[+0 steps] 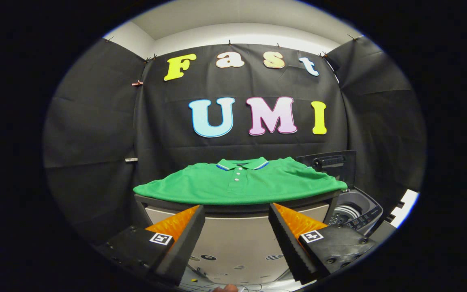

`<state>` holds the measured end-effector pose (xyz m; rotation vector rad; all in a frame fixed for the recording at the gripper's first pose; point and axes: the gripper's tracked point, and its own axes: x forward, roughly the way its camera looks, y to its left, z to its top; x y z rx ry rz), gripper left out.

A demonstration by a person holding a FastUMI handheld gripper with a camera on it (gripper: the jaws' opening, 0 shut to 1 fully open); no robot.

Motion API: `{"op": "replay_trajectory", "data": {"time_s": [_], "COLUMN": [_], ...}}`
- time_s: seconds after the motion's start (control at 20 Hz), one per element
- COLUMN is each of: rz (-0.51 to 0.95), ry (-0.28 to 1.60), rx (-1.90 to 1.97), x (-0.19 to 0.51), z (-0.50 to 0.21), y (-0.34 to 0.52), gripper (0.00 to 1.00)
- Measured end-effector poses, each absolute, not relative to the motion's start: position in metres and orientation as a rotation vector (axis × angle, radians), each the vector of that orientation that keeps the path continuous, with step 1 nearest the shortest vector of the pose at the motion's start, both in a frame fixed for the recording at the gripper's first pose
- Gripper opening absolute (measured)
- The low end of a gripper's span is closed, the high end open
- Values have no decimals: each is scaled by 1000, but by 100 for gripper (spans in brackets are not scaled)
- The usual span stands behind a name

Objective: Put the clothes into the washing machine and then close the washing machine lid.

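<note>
A green polo shirt (239,182) lies spread flat on a small table (233,209), its collar toward the back wall. My gripper (236,211) stands open, its two black fingers with orange sides wide apart and nothing between them. The fingertips (199,213) sit just short of the table's front edge, a little below the shirt. To the right of the table stands a small grey washing machine (355,211) with its dark lid (330,162) raised upright, the drum opening showing beneath it.
The table's light front panel (237,239) fills the gap between the fingers. Black cloth walls close in behind and on both sides. A white edge (405,207) shows at the far right beyond the washing machine. A fingertip of a hand (225,288) peeks in at the bottom.
</note>
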<state>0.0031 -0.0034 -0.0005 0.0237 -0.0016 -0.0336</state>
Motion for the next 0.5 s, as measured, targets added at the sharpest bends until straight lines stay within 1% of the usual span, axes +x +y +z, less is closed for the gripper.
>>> {"op": "replay_trajectory", "data": {"time_s": [0.5], "rz": [-20], "ry": [-11], "rx": [39], "x": [27], "z": [22], "y": [0], "gripper": [99]}}
